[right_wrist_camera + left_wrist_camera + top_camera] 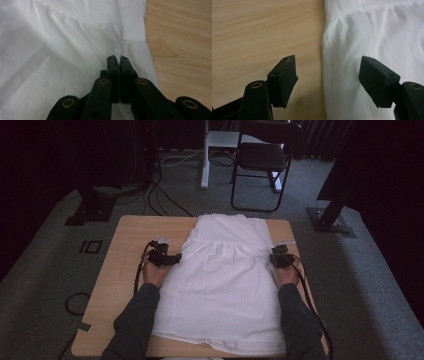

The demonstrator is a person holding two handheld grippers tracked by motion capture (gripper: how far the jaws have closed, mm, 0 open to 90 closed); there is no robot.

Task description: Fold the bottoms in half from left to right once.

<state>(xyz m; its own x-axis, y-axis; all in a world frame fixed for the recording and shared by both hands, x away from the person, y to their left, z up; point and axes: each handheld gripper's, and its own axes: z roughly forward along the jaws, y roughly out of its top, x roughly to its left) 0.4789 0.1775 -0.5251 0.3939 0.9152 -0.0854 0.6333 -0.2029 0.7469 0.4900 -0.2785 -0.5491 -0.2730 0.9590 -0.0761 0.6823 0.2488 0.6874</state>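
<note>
A white garment (222,280), a dress-like piece with a gathered seam across it, lies spread flat on the wooden surface (125,265), covering its middle from the far edge to the near edge. The left tongs (328,75) sit at the garment's left edge with jaws wide apart, one over bare wood and the other over cloth, holding nothing. The right tongs (121,58) are at the garment's right edge, jaws pressed together on a pinched fold of the white fabric just below the gathered seam.
</note>
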